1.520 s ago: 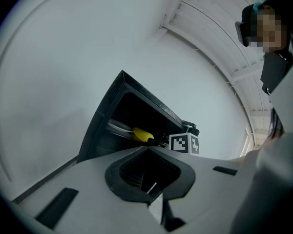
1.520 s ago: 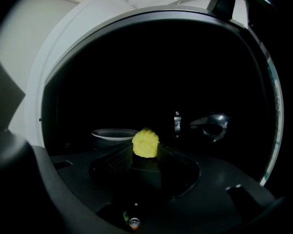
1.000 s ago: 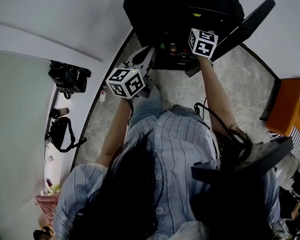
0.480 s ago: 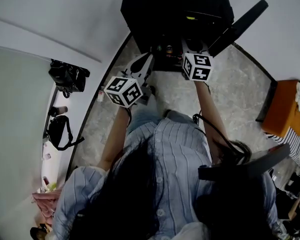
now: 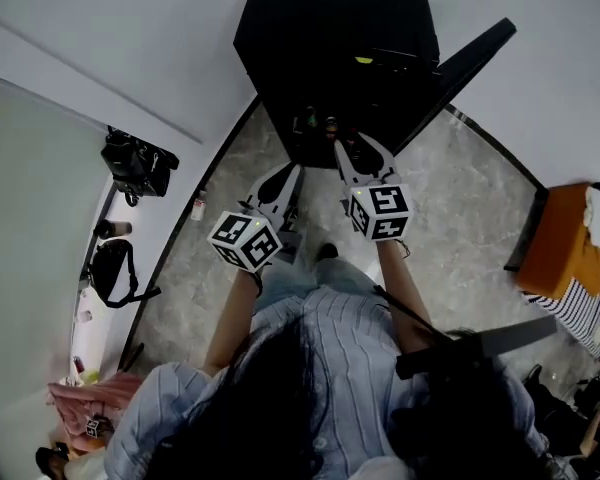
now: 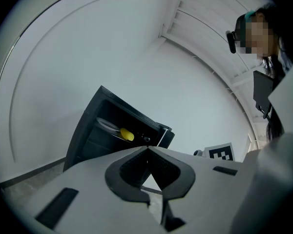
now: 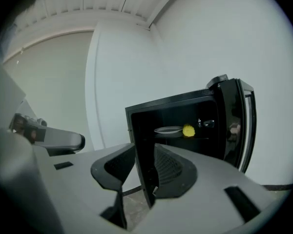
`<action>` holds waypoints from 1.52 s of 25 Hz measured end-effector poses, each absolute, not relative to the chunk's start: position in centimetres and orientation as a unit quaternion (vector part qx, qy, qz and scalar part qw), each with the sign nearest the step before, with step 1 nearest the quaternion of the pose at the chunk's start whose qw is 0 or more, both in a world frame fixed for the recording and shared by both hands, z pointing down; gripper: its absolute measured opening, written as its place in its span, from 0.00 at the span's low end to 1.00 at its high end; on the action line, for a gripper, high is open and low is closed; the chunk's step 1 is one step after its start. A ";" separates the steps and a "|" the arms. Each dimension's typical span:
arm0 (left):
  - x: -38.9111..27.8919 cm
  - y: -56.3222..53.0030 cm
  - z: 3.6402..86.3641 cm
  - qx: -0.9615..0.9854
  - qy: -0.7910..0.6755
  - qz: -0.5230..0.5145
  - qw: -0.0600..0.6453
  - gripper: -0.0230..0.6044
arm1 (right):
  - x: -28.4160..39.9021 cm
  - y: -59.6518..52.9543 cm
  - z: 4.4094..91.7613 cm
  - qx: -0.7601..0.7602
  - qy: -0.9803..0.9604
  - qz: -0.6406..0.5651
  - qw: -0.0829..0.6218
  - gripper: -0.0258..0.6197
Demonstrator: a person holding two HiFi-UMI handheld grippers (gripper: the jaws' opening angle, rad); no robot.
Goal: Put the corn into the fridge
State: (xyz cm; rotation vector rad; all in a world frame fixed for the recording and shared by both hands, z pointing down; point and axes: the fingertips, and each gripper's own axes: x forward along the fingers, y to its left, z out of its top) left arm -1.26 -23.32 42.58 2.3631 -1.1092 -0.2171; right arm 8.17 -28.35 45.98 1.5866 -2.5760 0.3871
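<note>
A small black fridge [image 5: 330,58] stands against the wall with its door [image 5: 460,68] swung open to the right. The yellow corn [image 7: 188,130] lies on a shelf inside, beside a white plate [image 7: 168,129]. The left gripper view shows the same corn [image 6: 127,135] and plate [image 6: 107,125]. Both grippers hover over the floor in front of the fridge, outside it. My left gripper [image 5: 285,173] is shut, its tips touching [image 6: 147,149], and holds nothing. My right gripper [image 5: 360,146] has a gap between its jaws [image 7: 145,147] with nothing in it.
Several bottles [image 5: 320,123] stand low inside the fridge. Black bags [image 5: 138,163] sit on a white ledge at the left, with a small bottle [image 5: 198,208] on the marble floor near it. An orange object [image 5: 560,238] stands at the right. The person's striped shirt fills the lower head view.
Both grippers have drawn back from the fridge toward the person. The right one came away from the fridge opening, and the left one slid back alongside it.
</note>
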 end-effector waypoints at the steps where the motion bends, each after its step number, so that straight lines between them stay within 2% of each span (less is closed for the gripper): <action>1: -1.1 -22.6 42.6 0.871 -0.409 -0.078 0.260 0.05 | 7.9 -27.6 45.9 0.515 -0.846 0.126 0.047 0.24; 12: -3.2 -18.6 42.0 0.859 -0.430 -0.092 0.262 0.05 | 2.9 -20.3 46.9 0.465 -0.873 0.122 0.083 0.24; 18: -6.5 -16.0 41.6 0.866 -0.445 -0.059 0.219 0.05 | -1.3 -18.2 46.5 0.446 -0.883 0.117 0.084 0.23; 29: -14.8 -8.5 40.3 0.862 -0.448 -0.093 0.218 0.05 | -8.3 -11.5 44.7 0.450 -0.882 0.136 0.041 0.22; 38: -17.5 -0.6 41.0 0.886 -0.410 -0.071 0.206 0.05 | -10.6 -3.3 44.9 0.489 -0.860 0.144 0.020 0.20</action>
